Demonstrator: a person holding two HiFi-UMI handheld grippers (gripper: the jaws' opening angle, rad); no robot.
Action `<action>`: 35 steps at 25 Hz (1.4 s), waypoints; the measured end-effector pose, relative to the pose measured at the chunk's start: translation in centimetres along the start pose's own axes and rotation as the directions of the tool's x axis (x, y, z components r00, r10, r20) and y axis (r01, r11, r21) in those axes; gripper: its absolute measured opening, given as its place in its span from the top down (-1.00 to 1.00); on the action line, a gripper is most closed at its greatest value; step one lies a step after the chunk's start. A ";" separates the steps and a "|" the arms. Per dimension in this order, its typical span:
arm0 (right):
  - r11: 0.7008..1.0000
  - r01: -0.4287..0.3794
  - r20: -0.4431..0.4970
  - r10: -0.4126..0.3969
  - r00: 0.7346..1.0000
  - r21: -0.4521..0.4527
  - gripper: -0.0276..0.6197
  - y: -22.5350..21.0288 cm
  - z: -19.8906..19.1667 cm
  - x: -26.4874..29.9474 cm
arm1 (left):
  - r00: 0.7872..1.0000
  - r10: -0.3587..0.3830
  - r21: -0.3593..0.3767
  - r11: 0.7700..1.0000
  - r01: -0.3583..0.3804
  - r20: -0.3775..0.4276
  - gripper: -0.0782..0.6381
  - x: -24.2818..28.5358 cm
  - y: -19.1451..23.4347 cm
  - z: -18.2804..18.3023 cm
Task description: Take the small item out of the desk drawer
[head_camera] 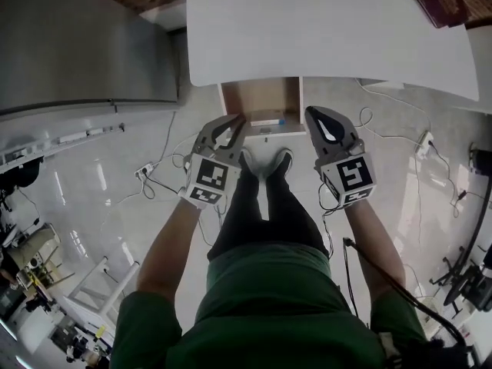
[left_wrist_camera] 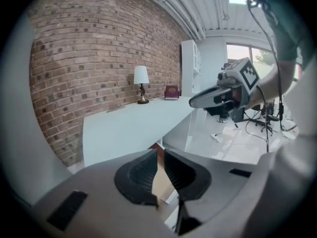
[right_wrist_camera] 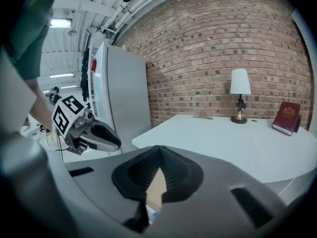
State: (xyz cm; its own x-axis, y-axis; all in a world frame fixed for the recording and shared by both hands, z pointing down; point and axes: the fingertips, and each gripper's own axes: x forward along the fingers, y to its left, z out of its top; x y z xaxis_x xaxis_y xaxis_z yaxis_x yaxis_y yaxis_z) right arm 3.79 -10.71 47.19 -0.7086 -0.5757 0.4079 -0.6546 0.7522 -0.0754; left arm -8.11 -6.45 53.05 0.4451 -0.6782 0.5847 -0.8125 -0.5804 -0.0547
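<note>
The desk drawer (head_camera: pixel 261 97) stands pulled out under the white desk (head_camera: pixel 330 29), and its wooden inside shows. A small white and blue item (head_camera: pixel 268 121) lies at the drawer's front edge. It also shows as a white and blue item (right_wrist_camera: pixel 151 213) through the gap below the right jaws. My left gripper (head_camera: pixel 241 118) hovers at the drawer's front left corner, jaws all but together with nothing between them. My right gripper (head_camera: pixel 309 112) hangs just right of the drawer front, shut and empty. Neither gripper touches the item.
A red book (head_camera: pixel 440 2) and a table lamp (right_wrist_camera: pixel 240 94) stand on the desk by the brick wall. A tall grey cabinet (head_camera: pixel 84 44) is to the left. Cables (head_camera: pixel 384 129) trail over the white floor. The person's shoes (head_camera: pixel 265 162) are just before the drawer.
</note>
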 end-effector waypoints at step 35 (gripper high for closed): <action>0.938 0.203 -0.214 -0.145 0.966 0.281 0.91 -1.1 -16.0 -1.9 | 0.642 -0.379 0.141 0.781 0.608 -0.666 0.45 19.0 -6.6 -26.8</action>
State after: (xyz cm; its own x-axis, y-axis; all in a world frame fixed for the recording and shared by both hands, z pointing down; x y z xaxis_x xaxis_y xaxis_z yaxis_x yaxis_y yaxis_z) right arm 10.14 -5.31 61.06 -0.5334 -0.5963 0.5999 -0.8317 0.4990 -0.2436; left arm -4.35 -3.42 86.28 0.3432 0.0852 0.9354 -0.3107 -0.9295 0.1986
